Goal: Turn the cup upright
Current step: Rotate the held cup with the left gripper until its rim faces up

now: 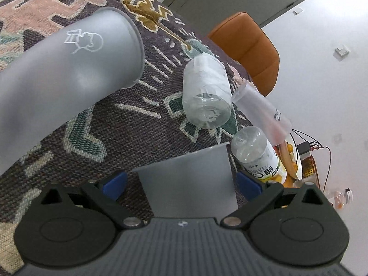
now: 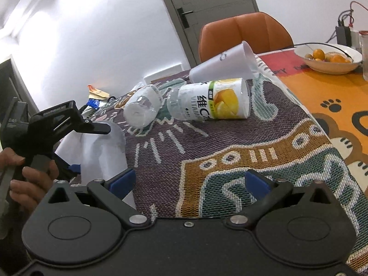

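In the left wrist view my left gripper (image 1: 181, 180) is shut on a grey-white cup (image 1: 188, 179) held between its blue fingertips (image 1: 115, 182). A second grey cup with a white drawing (image 1: 69, 69) lies on its side at the upper left. In the right wrist view the held cup (image 2: 99, 147) shows white at the left, under the left gripper's body (image 2: 57, 119) in a hand. My right gripper (image 2: 189, 181) is open and empty above the patterned cloth. A white frosted cup (image 2: 225, 65) lies on its side at the far edge; it also shows in the left wrist view (image 1: 262, 112).
Two clear plastic bottles lie on the woven cloth (image 2: 207, 151): an unlabelled one (image 2: 142, 108) and one with a yellow label (image 2: 214, 101). A bowl of oranges (image 2: 329, 57) stands on the orange mat at the right. An orange chair (image 2: 243, 34) stands behind the table.
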Demonstrator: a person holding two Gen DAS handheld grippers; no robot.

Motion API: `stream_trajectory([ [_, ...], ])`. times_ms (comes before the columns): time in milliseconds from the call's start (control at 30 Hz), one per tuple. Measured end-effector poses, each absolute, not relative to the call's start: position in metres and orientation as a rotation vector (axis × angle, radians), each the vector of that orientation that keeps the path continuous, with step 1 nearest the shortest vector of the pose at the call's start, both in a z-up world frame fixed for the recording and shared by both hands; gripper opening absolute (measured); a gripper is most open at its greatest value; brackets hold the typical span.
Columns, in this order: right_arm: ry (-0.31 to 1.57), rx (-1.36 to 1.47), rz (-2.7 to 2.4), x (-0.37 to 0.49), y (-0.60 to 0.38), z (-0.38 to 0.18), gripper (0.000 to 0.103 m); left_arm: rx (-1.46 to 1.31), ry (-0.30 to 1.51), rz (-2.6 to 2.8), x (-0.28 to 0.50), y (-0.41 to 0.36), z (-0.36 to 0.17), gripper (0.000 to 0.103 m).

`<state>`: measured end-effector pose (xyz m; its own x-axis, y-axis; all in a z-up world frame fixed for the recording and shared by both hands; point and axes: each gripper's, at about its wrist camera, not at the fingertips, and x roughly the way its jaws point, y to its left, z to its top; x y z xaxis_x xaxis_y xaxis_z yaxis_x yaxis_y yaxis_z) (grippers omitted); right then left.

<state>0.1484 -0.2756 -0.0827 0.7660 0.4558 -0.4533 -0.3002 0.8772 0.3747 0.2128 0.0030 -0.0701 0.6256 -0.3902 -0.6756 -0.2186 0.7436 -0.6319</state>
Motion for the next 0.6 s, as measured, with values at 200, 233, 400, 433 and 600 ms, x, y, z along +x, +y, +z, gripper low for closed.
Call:
stream_trajectory([
  [200,0.56,0.307,0.398,0.15,-0.275,-0.084,0.103,-0.735,0.914,-0.098,0.217,-0.001,-0.072,0.099],
  [233,0.562,0.306,0.395,0.151,-0.274,-0.084,0.103,-0.731,0.915,-0.088,0.218,-0.001,-0.072,0.094],
  [400,0.581,0.31,0.378,0.151,-0.274,-0.088,0.103,-0.734,0.91,-0.083,0.215,0.0,-0.071,0.088],
  [433,0.581,0.315,0.375,0.15,-0.274,-0.088,0.103,-0.731,0.909,-0.082,0.214,0.0,-0.071,0.088],
  [600,0.563,0.322,0.372,0.145,-0.276,-0.084,0.103,-0.678,0.851,-0.088,0.204,-0.004,-0.056,0.087],
])
